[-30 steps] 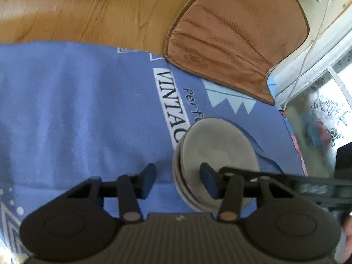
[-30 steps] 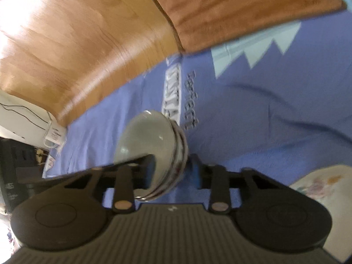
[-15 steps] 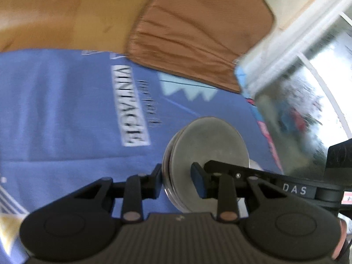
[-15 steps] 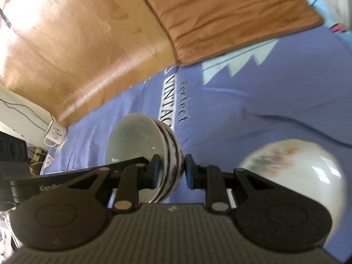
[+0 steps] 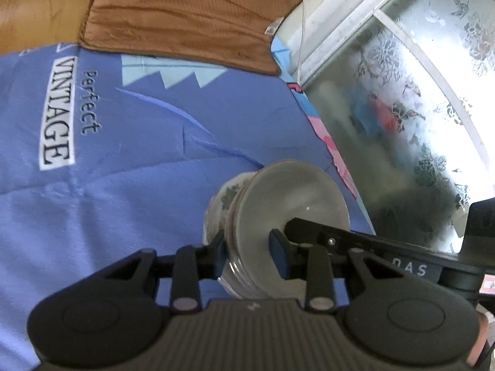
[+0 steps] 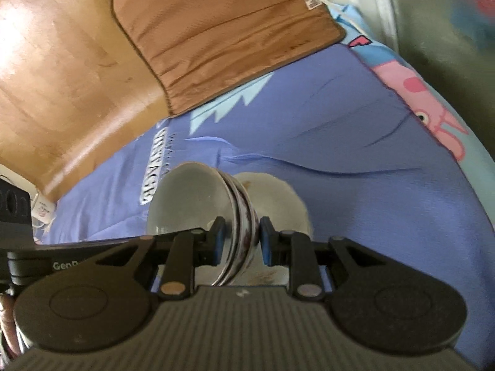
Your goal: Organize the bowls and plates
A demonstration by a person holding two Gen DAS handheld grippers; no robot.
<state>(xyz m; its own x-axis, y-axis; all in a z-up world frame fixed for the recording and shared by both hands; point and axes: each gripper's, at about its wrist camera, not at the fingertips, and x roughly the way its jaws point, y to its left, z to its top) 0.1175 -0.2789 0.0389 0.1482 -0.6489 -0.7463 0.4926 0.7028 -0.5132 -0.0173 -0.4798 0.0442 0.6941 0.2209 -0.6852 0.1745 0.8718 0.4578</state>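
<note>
A stack of nested bowls (image 5: 290,204) (image 6: 191,198), grey-white inside with dark-banded rims, hangs over the blue cloth, held from opposite sides. My left gripper (image 5: 249,255) clamps the near rim, one pad outside, one inside; its jaws are opening slightly with the rim still between them. My right gripper (image 6: 241,241) grips the opposite rim the same way, its jaws also easing open. Its black body (image 5: 386,256) reaches in from the right in the left wrist view. Below the stack lies a floral plate (image 5: 224,196) (image 6: 278,198).
A blue printed cloth (image 5: 108,185) (image 6: 355,154) covers the surface. A brown mat (image 5: 185,9) (image 6: 222,31) lies at its far edge on wooden flooring (image 6: 62,61). A frosted flower-patterned glass door (image 5: 417,108) with a white frame stands to the right.
Both grippers carried the bowl stack to the right across the cloth. The floral plate has come into view and now lies right under the stack; the glass door is closer.
</note>
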